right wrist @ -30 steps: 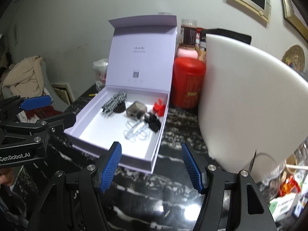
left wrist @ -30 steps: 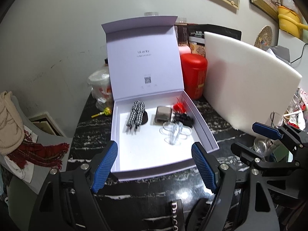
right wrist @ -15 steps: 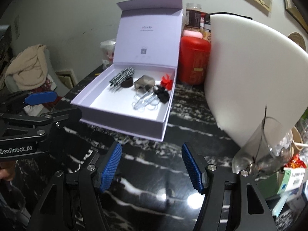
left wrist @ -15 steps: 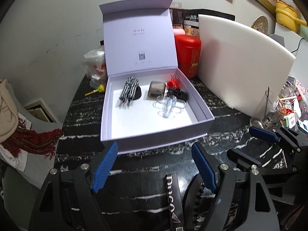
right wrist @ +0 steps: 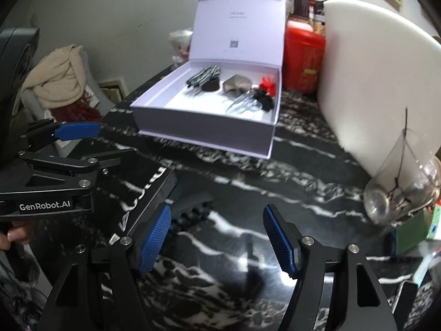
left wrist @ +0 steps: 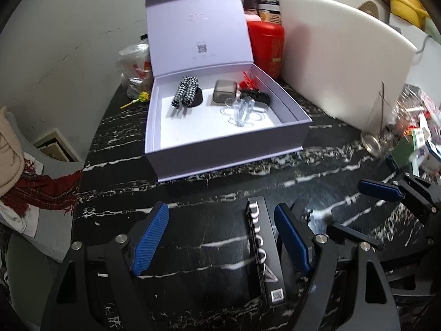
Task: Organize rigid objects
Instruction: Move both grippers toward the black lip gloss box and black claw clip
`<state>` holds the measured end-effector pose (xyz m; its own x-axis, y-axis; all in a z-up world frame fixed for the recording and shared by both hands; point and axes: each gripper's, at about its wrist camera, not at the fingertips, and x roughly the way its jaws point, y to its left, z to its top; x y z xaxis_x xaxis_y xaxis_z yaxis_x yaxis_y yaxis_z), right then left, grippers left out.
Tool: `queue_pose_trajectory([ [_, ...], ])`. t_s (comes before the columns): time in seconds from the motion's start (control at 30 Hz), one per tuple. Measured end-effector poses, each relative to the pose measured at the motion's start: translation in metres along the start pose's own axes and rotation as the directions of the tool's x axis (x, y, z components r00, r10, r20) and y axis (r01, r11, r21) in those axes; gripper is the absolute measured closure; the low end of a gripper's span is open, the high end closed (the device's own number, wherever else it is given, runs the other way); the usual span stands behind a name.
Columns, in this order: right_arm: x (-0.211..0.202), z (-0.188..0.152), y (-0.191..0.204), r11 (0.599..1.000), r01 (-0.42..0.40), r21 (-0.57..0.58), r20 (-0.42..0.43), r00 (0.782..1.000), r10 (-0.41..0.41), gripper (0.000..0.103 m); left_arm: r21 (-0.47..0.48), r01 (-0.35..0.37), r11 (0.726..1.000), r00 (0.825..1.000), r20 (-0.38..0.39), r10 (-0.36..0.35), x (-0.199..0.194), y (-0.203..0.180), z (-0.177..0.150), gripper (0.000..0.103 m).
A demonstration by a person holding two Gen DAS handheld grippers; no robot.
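Note:
An open lilac box (left wrist: 220, 127) (right wrist: 209, 118) stands on the black marble table, its lid upright. Inside lie a checked hair clip (left wrist: 186, 93), a grey case (left wrist: 224, 93), a red clip (right wrist: 268, 82), a black clip (left wrist: 255, 96) and a clear clip (left wrist: 244, 111). My left gripper (left wrist: 220, 237) is open, low over the table; a long black lettered box (left wrist: 264, 248) lies on the table between its fingers, untouched. My right gripper (right wrist: 217, 238) hangs beside it, jaws opening, nothing between them. A black toothed clip (right wrist: 193, 212) lies just past its left finger.
A red canister (left wrist: 266, 47) and a white foam board (left wrist: 339, 63) stand behind and right of the lilac box. A glass vase (right wrist: 402, 182) and small cartons sit at the right. A plastic bag (left wrist: 136, 63), a lollipop and a chair with cloths (right wrist: 58, 82) are at the left.
Both grippers have sunk and drawn back from the lilac box toward the near table. The black lettered box and the toothed clip have come into view. The right jaws stand slightly wider.

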<state>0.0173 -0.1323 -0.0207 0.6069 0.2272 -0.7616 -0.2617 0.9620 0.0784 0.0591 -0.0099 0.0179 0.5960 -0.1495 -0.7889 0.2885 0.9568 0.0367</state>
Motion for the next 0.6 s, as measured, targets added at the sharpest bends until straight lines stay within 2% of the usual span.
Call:
queue_pose_trajectory([
  [0.17, 0.007, -0.008, 0.009, 0.999, -0.037, -0.002, -0.033, 0.999, 0.037, 0.033, 0.022, 0.005, 1.0, 1.0, -0.014, -0.005, 0.001, 0.002, -0.01, 0.024],
  [0.37, 0.017, -0.009, 0.022, 0.996, -0.083, -0.025, -0.06, 0.995, 0.081, 0.033, -0.005, 0.004, 1.0, 0.999, -0.036, -0.005, 0.006, 0.013, -0.019, 0.024],
  [0.6, 0.033, -0.007, 0.03, 0.994, -0.106, -0.028, -0.102, 0.99, 0.102, 0.033, -0.026, 0.0, 1.0, 1.0, -0.025, -0.001, 0.006, 0.023, -0.021, 0.024],
])
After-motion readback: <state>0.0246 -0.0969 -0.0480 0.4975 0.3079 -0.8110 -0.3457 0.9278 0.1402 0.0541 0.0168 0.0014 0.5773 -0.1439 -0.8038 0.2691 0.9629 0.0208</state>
